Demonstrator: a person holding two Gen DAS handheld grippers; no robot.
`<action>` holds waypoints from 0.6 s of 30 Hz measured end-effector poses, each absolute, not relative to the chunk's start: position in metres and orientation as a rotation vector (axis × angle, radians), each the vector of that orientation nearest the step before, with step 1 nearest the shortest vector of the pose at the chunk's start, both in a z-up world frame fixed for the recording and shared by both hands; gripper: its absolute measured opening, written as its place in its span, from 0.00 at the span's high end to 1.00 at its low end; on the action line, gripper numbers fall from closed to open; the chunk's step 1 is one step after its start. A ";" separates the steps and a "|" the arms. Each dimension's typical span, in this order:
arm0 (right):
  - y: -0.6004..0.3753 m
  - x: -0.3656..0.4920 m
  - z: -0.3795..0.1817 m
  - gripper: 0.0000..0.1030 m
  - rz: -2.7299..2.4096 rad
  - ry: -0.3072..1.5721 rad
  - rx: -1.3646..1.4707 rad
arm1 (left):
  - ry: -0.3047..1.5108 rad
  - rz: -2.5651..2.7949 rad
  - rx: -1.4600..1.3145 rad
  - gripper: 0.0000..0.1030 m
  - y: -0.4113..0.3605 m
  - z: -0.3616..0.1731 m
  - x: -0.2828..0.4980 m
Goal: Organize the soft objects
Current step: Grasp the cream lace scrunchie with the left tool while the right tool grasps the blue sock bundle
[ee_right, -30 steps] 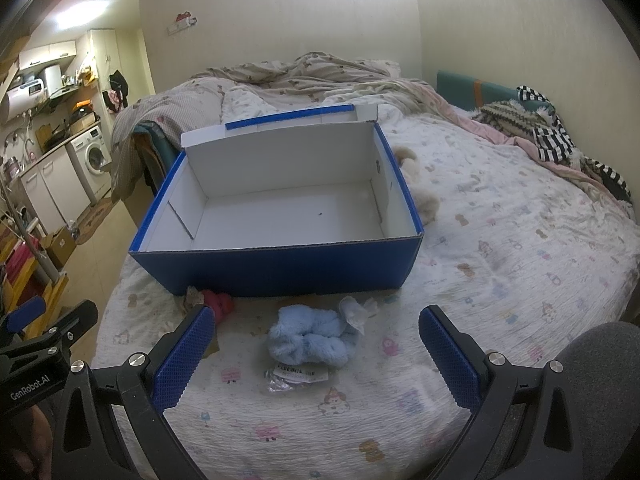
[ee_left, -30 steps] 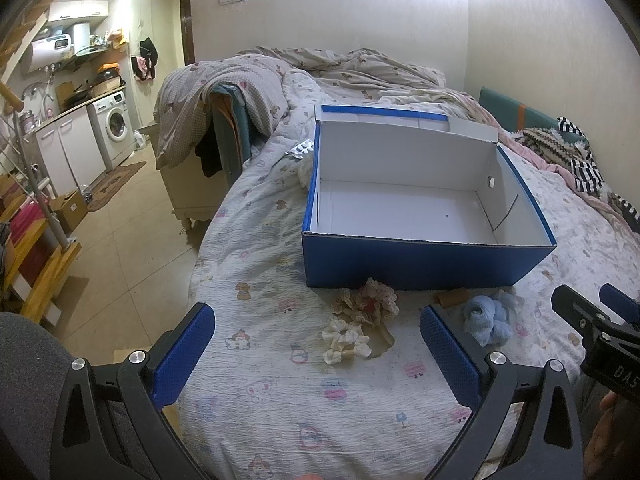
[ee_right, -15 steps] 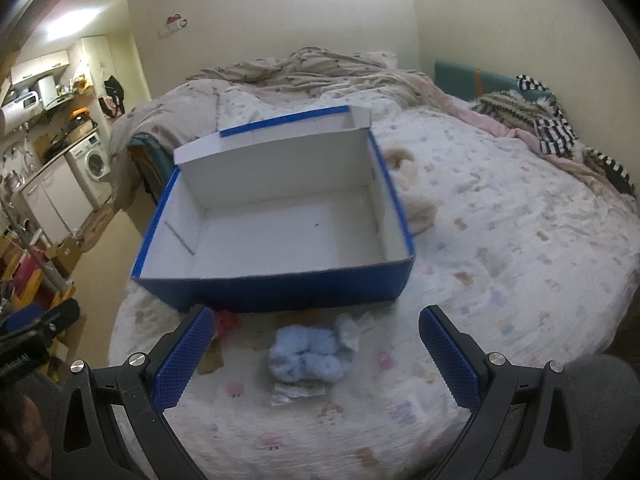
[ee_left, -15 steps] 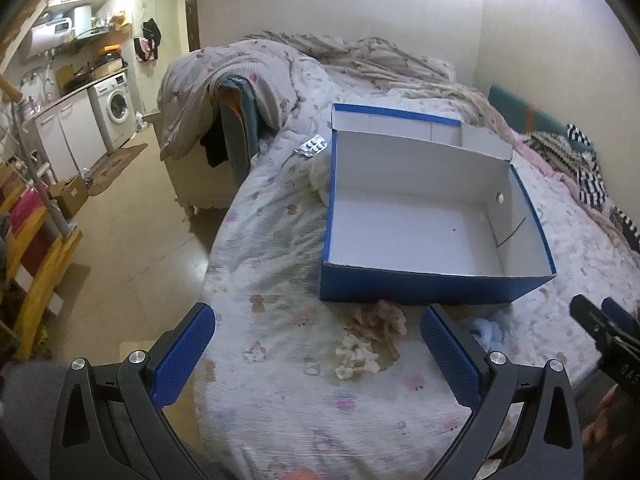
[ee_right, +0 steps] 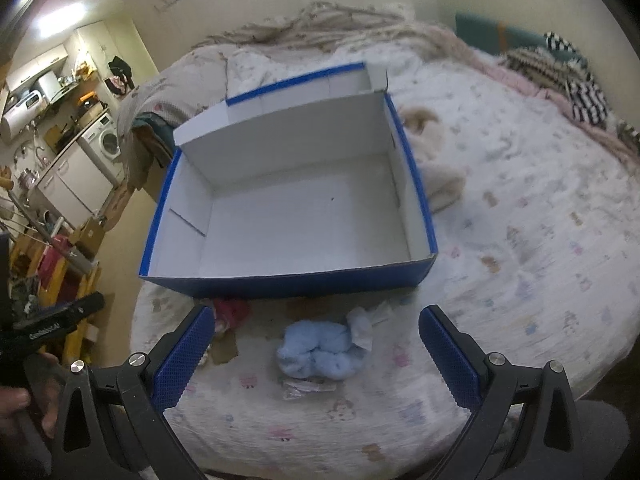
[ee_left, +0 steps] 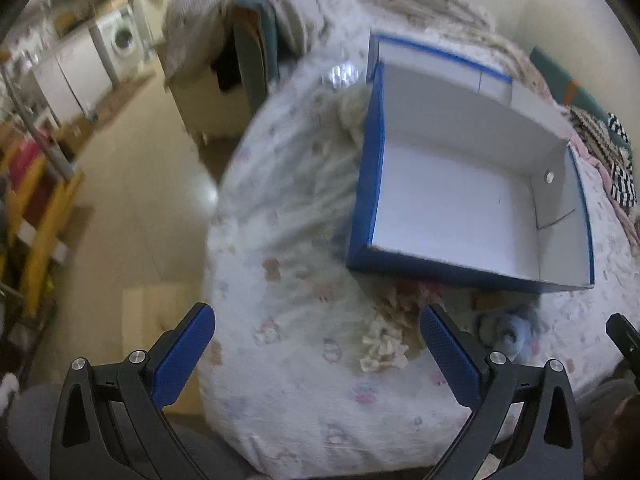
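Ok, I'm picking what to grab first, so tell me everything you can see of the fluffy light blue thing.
The fluffy light blue thing is a soft, plush-looking bundle, bunched into rounded lumps, lying on the patterned bedspread just in front of the blue box, apart from it. A white crumpled scrap sits against its far right side; a clear wrapper lies at its near edge. Neither gripper touches it.

— How many boxes do you have on the bed (ee_right: 520, 220)?

— One: the blue box (ee_right: 288, 280), white inside.

— And soft things in front of it?

— You've three: one light-blue fluffy bundle (ee_right: 320, 350) at 6 o'clock from the box, one cream knitted piece (ee_left: 382, 346), and one red piece (ee_right: 232, 308) at 7 o'clock.

— Anything else soft?

— One beige plush (ee_right: 436, 168) at 3 o'clock, touching the box.

— Washing machines?

— One (ee_right: 106, 138), at 10 o'clock.
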State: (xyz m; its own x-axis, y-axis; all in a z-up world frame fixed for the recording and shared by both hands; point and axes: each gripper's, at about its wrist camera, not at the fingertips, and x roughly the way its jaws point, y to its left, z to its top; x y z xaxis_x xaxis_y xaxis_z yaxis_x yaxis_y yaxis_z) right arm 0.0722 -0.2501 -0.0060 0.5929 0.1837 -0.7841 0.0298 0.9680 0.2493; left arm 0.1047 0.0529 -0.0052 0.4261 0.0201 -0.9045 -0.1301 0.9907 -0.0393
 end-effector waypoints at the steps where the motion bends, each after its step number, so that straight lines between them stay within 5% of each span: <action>1: -0.251 0.076 -0.009 0.00 0.087 0.950 0.245 | 1.166 0.082 -0.121 0.01 0.052 -0.015 0.109; 12: -0.265 0.102 -0.057 0.00 0.039 1.061 0.273 | 1.451 -0.048 -0.127 0.35 0.013 -0.113 0.136; 15: -0.269 0.102 -0.071 0.00 0.026 1.089 0.288 | 1.484 -0.098 -0.161 0.57 0.010 -0.131 0.139; 16: -0.271 0.103 -0.073 0.00 0.021 1.094 0.293 | 1.494 -0.105 -0.178 0.72 0.010 -0.134 0.139; 18: -0.272 0.104 -0.075 0.00 0.016 1.094 0.295 | 1.496 -0.120 -0.229 0.80 0.014 -0.135 0.139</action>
